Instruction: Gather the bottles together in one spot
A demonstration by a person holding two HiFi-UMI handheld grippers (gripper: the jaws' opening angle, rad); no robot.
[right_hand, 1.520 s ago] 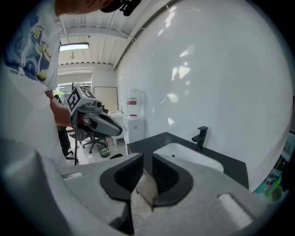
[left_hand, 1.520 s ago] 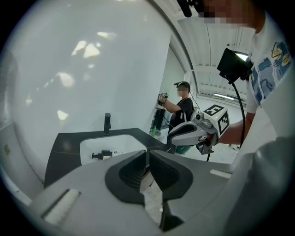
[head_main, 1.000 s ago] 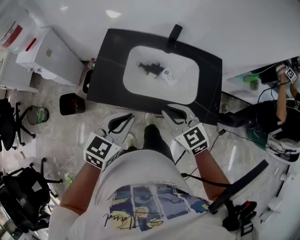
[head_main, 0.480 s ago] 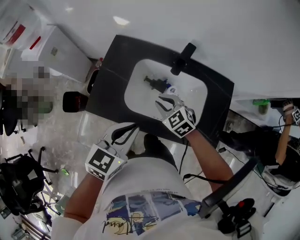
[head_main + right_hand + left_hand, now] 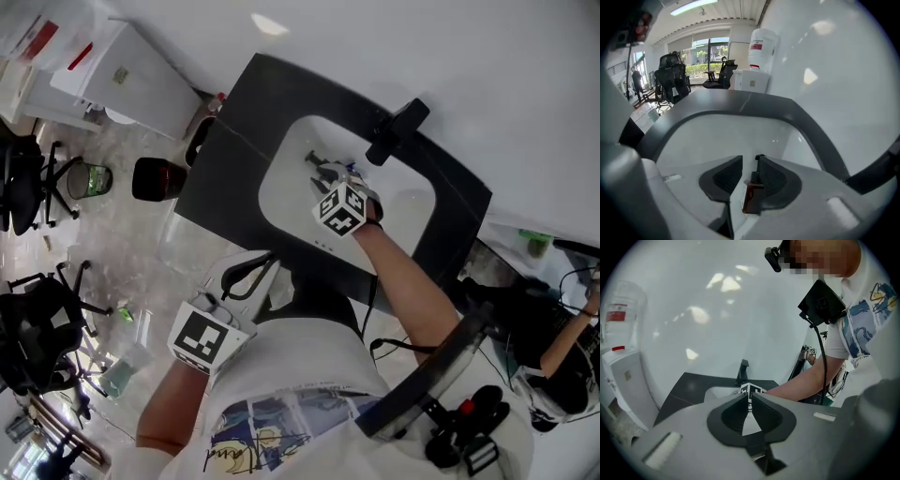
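Observation:
A white sink basin [image 5: 291,202] is set in a black counter [image 5: 225,178]. In it lie a dark bottle [image 5: 314,157] and a clear bottle with a blue cap [image 5: 353,172], partly hidden. My right gripper [image 5: 330,174] reaches down into the basin over them. Its jaws have just been opening. In the right gripper view a brown bottle with a black cap [image 5: 751,197] shows between the parted jaws of the right gripper [image 5: 749,159], which do not clamp it. My left gripper [image 5: 270,257] hangs in front of the counter. In its own view the left gripper [image 5: 750,397] is shut and empty.
A black faucet [image 5: 396,129] stands at the basin's far rim. A white cabinet with a dispenser [image 5: 131,70] stands left of the counter, a dark red bin [image 5: 155,178] beside it on the floor. Office chairs [image 5: 28,347] fill the lower left.
My right gripper has gone from the counter's front edge down into the basin onto the bottles, rolling as it went. The left gripper has shifted a little at the front.

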